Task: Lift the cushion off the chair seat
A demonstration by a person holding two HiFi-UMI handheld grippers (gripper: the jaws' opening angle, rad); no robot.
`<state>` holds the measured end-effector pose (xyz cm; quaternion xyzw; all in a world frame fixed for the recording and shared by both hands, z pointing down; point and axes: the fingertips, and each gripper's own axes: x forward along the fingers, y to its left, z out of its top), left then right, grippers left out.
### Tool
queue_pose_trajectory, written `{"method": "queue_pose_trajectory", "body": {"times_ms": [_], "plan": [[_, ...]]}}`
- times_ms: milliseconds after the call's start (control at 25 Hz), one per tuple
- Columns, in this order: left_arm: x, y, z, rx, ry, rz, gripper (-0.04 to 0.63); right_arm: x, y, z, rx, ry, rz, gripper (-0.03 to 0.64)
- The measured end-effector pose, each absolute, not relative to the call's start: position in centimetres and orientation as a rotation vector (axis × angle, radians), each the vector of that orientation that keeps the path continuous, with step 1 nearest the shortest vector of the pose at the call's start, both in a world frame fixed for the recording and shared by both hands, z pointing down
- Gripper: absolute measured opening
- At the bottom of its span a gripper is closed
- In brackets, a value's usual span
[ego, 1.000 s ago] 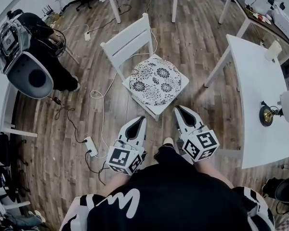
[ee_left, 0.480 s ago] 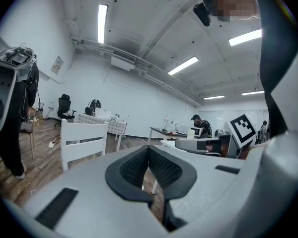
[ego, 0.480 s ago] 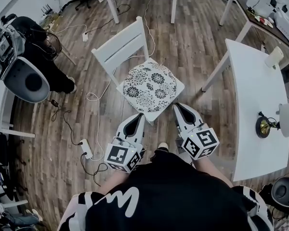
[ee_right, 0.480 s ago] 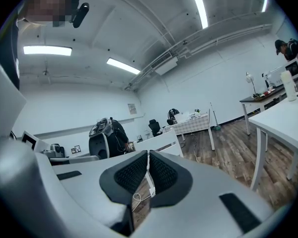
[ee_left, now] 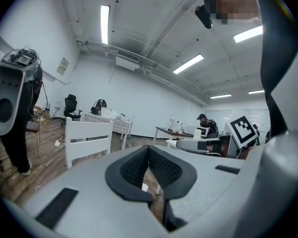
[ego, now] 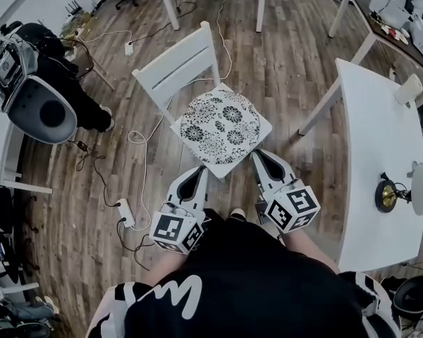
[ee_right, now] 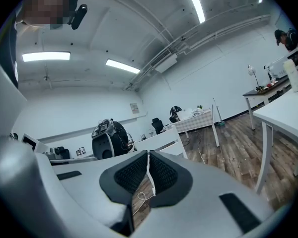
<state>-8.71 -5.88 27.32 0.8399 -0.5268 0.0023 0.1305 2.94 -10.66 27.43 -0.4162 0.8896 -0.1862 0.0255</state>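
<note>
Both grippers are closer to the chair (ego: 175,67) than a second ago; their tips were short of its front edge and now reach its front corners. Cushion has not moved on the seat.

Far left of the chair: a grey-and-black machine (ego: 35,108) stands on the wood floor (ego: 289,69). Between it and the chair, a white power strip (ego: 125,212) lies on the floor, with a white cable (ego: 142,162) running up toward the chair's left side.

You hold the left gripper (ego: 201,170) at the chair's front-left corner, pointing at the seat. Its jaws are clenched together with nothing between them, and the tips are just beside the seat edge. I cannot tell if they touch it.

The floral black-and-white cushion (ego: 221,127) lies flat on the chair seat, covering almost all of it, in front of the slatted backrest. Neither gripper has hold of it.

You hold the right gripper (ego: 258,155) at the chair's front-right corner, tips just beside the cushion's edge. Its pads are closed against each other and it is empty.

Right of the chair, well apart from it: a white table (ego: 370,129) with a small brass object (ego: 386,196) on it.
</note>
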Motion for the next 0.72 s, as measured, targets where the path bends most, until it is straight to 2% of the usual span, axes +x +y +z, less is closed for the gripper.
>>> {"method": "queue_pose_trajectory", "body": {"times_ms": [720], "plan": [[-9.6,-10.8,28.3,2.43,-1.501,0.005,0.005,1.9,-14.9,28.9,-1.305,2.756,-0.625,0.028]]}}
